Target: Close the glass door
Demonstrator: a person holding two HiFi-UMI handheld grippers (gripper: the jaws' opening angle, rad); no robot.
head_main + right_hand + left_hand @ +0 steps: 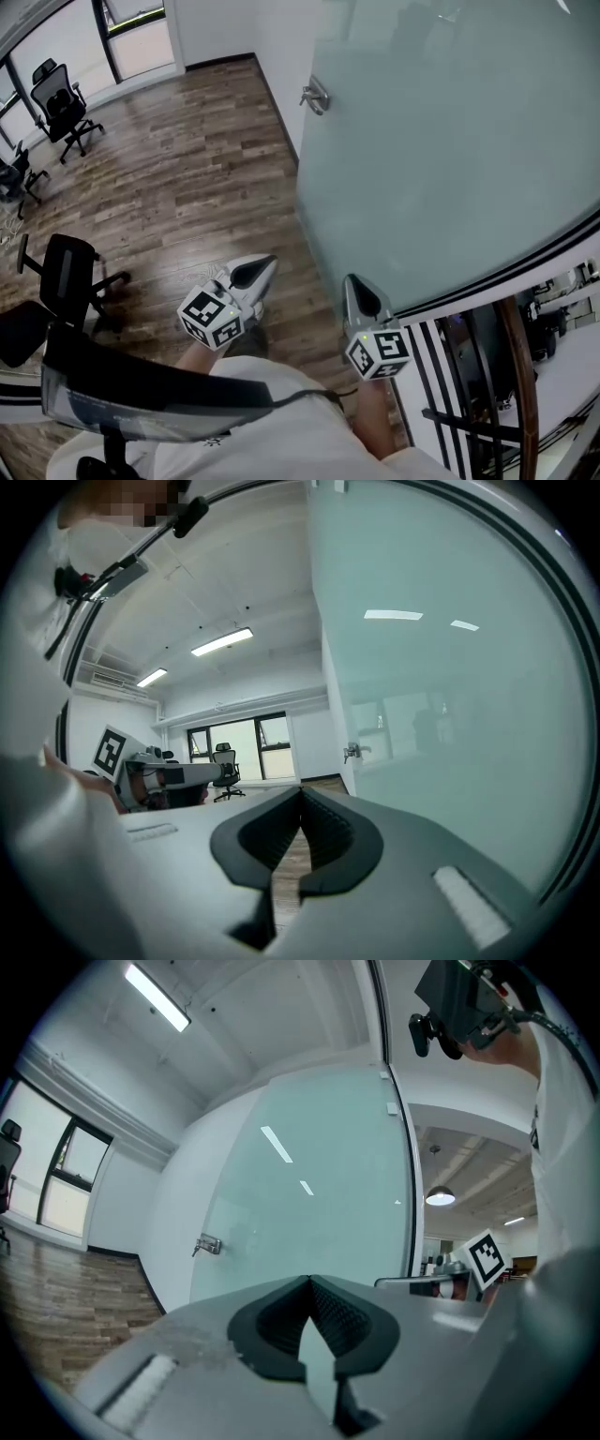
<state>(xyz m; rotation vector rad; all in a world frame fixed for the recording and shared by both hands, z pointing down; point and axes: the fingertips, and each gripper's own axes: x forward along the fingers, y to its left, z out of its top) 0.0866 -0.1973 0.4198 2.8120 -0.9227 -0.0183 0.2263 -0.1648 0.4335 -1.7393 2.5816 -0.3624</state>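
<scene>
Glass door [450,159] stands open just ahead of the left gripper [265,265] and right gripper [352,283] (both fingers closed tight, empty). Approach step; a push on the pane probably comes next.

Above the wooden floor [187,178], the left gripper [266,263] and right gripper [351,280] point toward the frosted glass door [450,159], the right one nearer it.
</scene>
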